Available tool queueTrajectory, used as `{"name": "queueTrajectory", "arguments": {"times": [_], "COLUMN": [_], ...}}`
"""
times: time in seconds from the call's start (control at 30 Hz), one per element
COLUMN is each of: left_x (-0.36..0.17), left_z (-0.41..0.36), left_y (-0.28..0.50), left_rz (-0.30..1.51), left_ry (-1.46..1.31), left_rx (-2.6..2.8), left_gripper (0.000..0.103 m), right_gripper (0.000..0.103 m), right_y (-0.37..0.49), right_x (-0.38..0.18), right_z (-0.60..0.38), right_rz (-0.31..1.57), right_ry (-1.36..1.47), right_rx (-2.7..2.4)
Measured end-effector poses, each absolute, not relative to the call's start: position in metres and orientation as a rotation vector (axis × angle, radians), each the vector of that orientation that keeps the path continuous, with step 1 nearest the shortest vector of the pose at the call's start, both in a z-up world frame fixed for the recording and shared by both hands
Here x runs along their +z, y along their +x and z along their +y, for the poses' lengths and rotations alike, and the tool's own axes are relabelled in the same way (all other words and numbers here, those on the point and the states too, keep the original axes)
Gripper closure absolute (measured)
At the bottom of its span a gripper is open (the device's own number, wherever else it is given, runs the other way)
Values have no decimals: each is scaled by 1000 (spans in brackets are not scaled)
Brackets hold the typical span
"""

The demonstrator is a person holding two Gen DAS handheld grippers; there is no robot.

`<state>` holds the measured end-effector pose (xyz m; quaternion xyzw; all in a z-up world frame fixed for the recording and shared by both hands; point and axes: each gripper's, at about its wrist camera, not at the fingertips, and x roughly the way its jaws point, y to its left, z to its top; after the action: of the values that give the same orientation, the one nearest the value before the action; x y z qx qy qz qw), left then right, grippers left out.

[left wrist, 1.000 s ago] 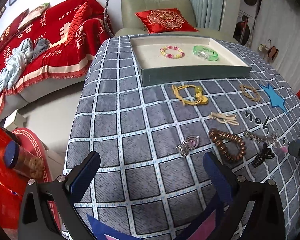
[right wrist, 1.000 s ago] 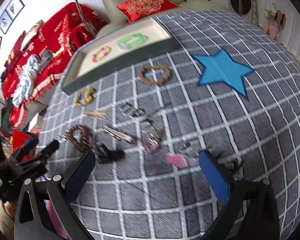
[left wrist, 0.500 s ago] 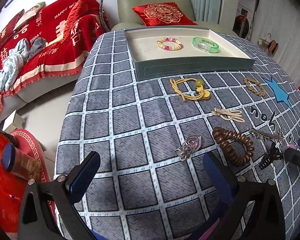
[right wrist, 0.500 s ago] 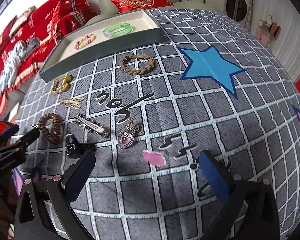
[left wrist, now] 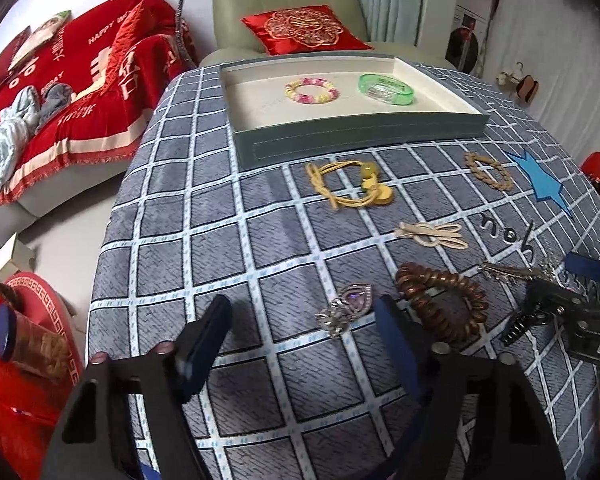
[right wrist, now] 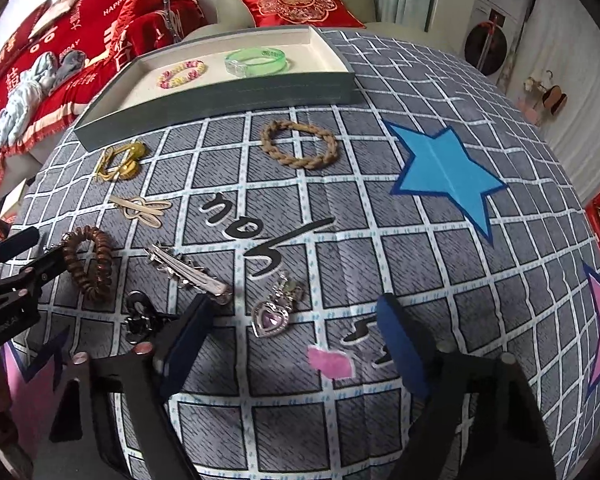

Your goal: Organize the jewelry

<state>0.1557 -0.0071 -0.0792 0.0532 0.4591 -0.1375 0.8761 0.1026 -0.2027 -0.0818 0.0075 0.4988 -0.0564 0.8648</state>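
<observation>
Table (right wrist: 500, 272) under a grey checked cloth; grey tray (left wrist: 360, 136) at the far edge, cream-lined, already holding a beaded bracelet (left wrist: 311, 91) and a green bangle (left wrist: 386, 89). Rest of the jewelry lies loose on the cloth, well short of the tray: braided ring (right wrist: 299, 144), brown coil hair tie (left wrist: 440, 304), yellow cord bracelet (left wrist: 350, 184), silver clip (right wrist: 188, 272), black claw clip (right wrist: 140, 318), two heart pendants.

Left gripper (left wrist: 300, 340): jaws have just been closing, part open, nothing between them; purple heart pendant (left wrist: 346, 308) just ahead. Right gripper (right wrist: 296, 340): same, narrowing, empty, pink heart pendant (right wrist: 272, 316) between the fingers but untouched.

Likely step: pick both pendants. Come down steep, straddle the heart body rather than the chain, pads flat to the cloth, and close slowly so the pendant doesn't skid.
</observation>
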Motion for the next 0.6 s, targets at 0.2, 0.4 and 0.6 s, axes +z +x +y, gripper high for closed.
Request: {"name": "queueTrajectory", "arguments": {"times": [0.2,0.4,0.6], "left_x": [-74,-71,-61], "left_z": [-15,-8,4], "left_y": [151,148,146], "left_rz": [953,959,947], "left_ry": [115,64,11], "left_rx": [-350,-379,-382], "left_gripper": [63,69,69], "right_gripper": [56,84,84], "right_y": [102,101,93], "right_x": [-77,-74,-68], "right_z": [-199,-204,-223], "right_rz": [1032,1023,989], "right_ry": [22,59,186], "right_rx": [-114,-100,-44]}}
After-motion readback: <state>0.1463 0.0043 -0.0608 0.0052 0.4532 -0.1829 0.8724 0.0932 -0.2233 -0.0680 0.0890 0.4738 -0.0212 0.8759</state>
